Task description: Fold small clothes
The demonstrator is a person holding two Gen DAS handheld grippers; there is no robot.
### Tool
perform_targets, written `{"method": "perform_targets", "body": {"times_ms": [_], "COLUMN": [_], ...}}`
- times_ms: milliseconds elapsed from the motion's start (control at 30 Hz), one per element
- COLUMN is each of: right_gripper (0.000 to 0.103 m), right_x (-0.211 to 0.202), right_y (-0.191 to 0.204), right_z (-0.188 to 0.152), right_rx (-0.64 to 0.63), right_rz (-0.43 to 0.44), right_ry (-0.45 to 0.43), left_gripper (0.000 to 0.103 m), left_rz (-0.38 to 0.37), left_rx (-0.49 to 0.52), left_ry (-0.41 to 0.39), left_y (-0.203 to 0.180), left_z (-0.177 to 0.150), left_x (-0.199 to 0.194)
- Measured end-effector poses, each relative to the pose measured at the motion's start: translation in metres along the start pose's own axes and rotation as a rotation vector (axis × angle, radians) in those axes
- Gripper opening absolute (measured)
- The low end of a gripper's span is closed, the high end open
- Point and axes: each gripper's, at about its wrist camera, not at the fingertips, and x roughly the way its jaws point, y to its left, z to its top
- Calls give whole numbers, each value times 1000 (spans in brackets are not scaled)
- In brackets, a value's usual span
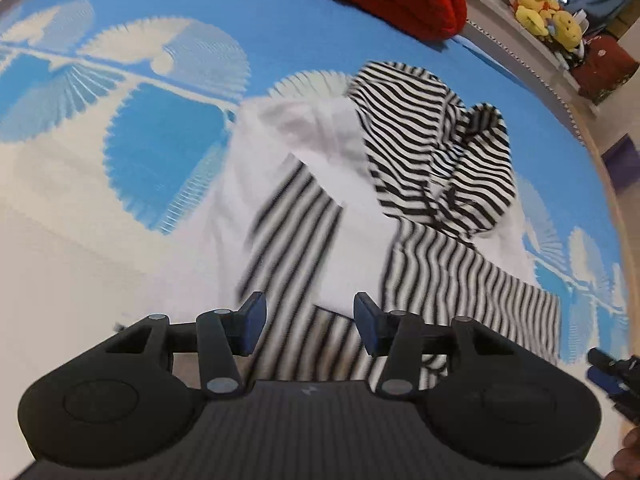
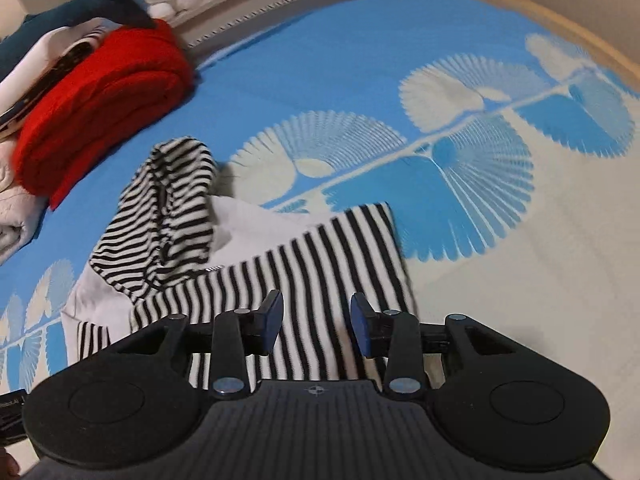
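A small black-and-white striped hooded garment with white panels [image 1: 360,184] is spread, partly bunched, on the blue fan-patterned bed cover [image 1: 280,32]. Both left tongs [image 1: 310,328] and right tongs [image 2: 316,326] are held spread, empty. Soft, light, limp cloth is judged; hems and sleeve edges should be pinched.

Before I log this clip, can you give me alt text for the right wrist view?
The open right gripper hovers over a black-and-white striped garment lying partly folded on a blue and white patterned blanket. A folded red cloth sits at the far left, with a plush shark behind it.
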Motion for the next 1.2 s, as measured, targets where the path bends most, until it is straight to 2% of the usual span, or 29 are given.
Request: {"method": "perform_targets", "body": {"times_ms": [200,267,333,400,433,467,533,667,700,767,867,900,933,1000,1067,1133,1200], "right_gripper": [39,40,40,40,40,40,40,40,40,40,40,40,40,40,40,40,40], "right_x": [0,-1,-1,-2,-2,-1,1,7,8,14,28,33,37,47,55,59,61], "right_y": [-13,-19,-25,-31,-33,-35,-38,-37,-35,-30,-22,-20,-20,-18,-19,-18,-17], "right_z": [3,6,9,13,14,16,18,15,12,6,-8,-13,-17,-25,-31,-34,-35], "right_rx": [53,68,85,98,101,107,116,141,152,175,217,231,239,241,244,232,219], "right_rz": [9,11,-1,-24,-34,-43,-55,-57,-50,-27,6,3,-7,-40,-70,-90,-102], "right_ry": [21,17,10,-4,-8,-11,-10,11,23,59,139,164,185,222,244,249,249], "left_gripper": [53,53,53,43,22,11,9,8,9,10,15,15,15,15,20,21,21], "left_rz": [-129,-134,-143,-115,-94,-76,-23,19,55,109,180,183,192,217,165,110,89], "left_rx": [-113,-153,-171,-162,-157,-150,-149,-133,-121,-148,-263,-276,-279,-197,-87,-26,0], "left_ry": [61,88,78,65,51,32,-14,-110,-116,-79,77,104,81,-11,-76,-52,73], "left_y": [-1,-3,-6,-12,-13,-15,-21,-41,-43,-35,-6,1,5,-1,-14,-19,-16], "left_z": [-11,-13,-15,-15,-15,-15,-15,-21,-25,-36,-44,-43,-40,-30,-23,-25,-32], "left_x": [39,53,62,68,67,64,48,-11,-21,-25,-2,4,4,-7,-15,-8,19]}}
